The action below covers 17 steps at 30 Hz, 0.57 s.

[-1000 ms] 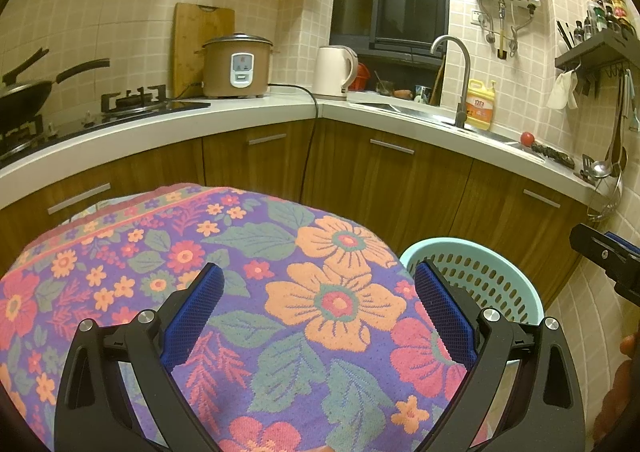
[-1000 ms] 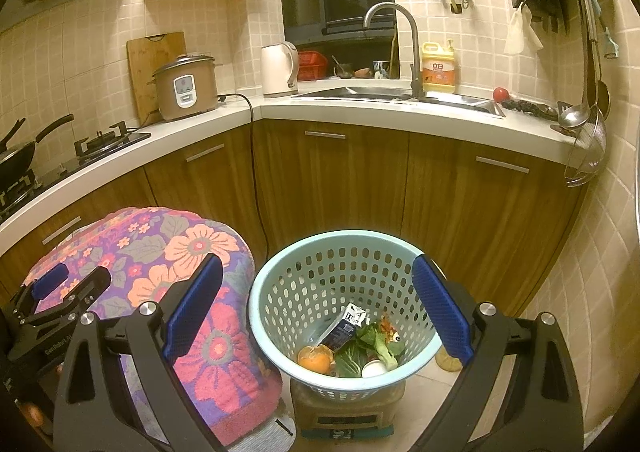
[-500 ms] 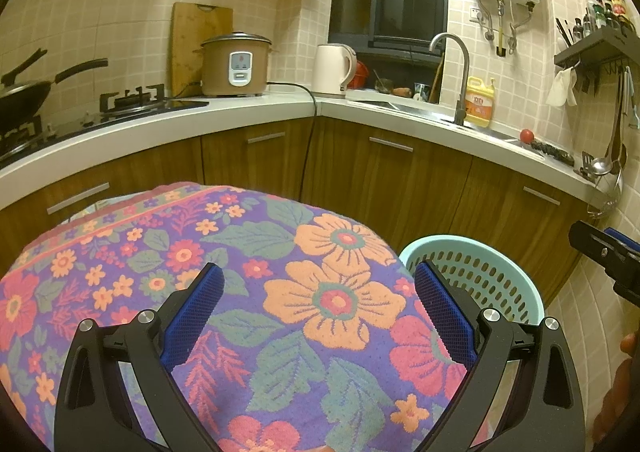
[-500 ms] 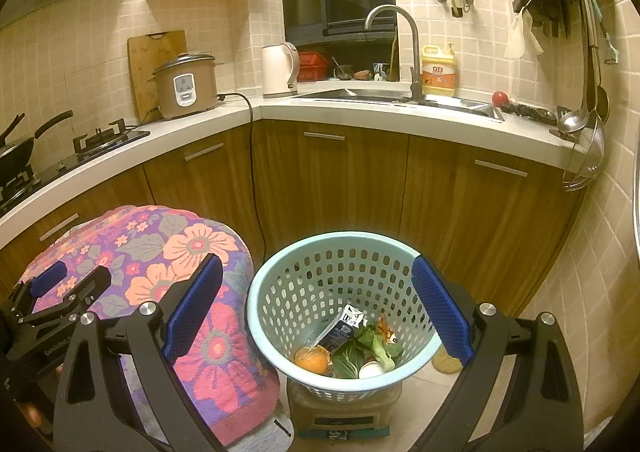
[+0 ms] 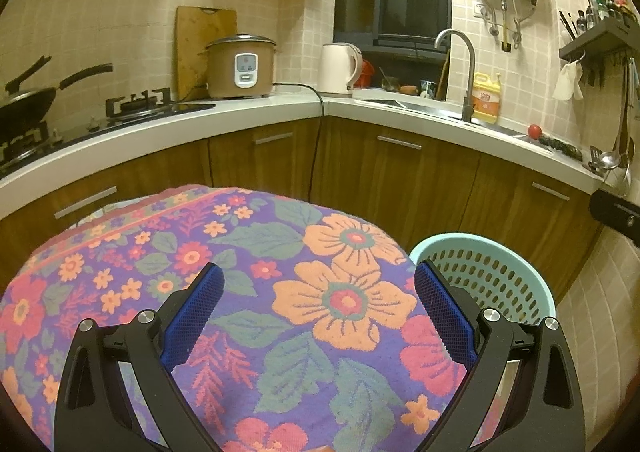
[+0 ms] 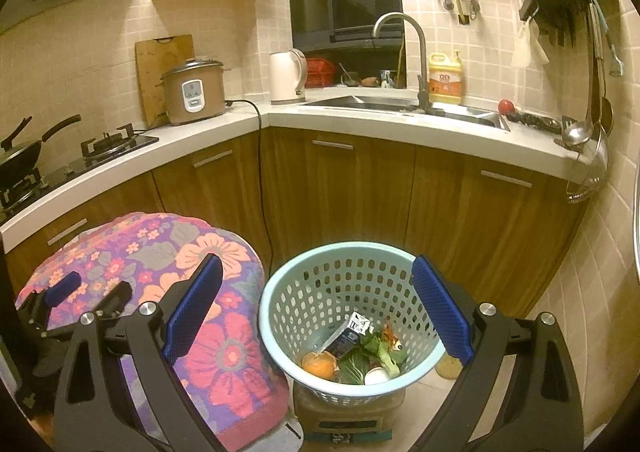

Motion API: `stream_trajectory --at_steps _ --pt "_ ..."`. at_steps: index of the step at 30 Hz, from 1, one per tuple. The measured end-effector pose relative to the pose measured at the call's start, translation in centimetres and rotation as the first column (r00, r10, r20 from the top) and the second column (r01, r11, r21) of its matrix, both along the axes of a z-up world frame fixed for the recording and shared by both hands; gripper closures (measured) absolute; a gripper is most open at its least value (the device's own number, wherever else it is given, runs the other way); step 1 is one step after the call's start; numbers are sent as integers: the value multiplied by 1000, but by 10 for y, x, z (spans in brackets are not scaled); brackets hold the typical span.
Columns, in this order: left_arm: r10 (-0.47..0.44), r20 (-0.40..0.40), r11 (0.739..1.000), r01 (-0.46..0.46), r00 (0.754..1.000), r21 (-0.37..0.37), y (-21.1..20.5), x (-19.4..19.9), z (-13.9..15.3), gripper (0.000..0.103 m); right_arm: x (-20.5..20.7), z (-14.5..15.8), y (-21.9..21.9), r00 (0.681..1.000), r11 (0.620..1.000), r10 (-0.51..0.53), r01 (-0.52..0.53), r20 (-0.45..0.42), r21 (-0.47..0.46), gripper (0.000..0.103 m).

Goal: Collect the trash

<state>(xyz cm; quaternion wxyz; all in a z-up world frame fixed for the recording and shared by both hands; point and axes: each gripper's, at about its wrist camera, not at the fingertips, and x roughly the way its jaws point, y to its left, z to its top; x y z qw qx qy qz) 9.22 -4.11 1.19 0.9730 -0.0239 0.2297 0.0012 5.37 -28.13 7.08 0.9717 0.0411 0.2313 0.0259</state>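
Both hand-held grippers, left [image 5: 318, 304] and right [image 6: 316, 300], are spread and hold nothing. The trash [image 6: 352, 352] lies inside the blue basket [image 6: 280, 316], just beside the flowered cloth [image 6: 224, 356].

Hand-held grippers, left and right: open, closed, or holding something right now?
Left hand-held gripper: open, holding nothing, over the floral cloth.
Right hand-held gripper: open, empty, above the basket.

Basket [image 6: 280, 316]: perforated matt plastic. Floral cloth [image 5: 280, 292]: coarse woven terry. Cabinet doors [image 6: 360, 192]: glossy wood. Faucet [image 6: 400, 44]: polished metal.
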Motion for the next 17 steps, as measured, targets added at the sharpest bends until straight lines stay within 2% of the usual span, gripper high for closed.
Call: stream_trajectory --at_steps 10,17 --pt "-3 7 1000 3 1000 -31 10 -13 13 10 -9 8 11 1000 1000 14 -14 14 -10 12" --pt "28 28 999 -27 999 -38 24 -27 19 10 -11 7 17 1000 1000 20 -20 13 -18 12"
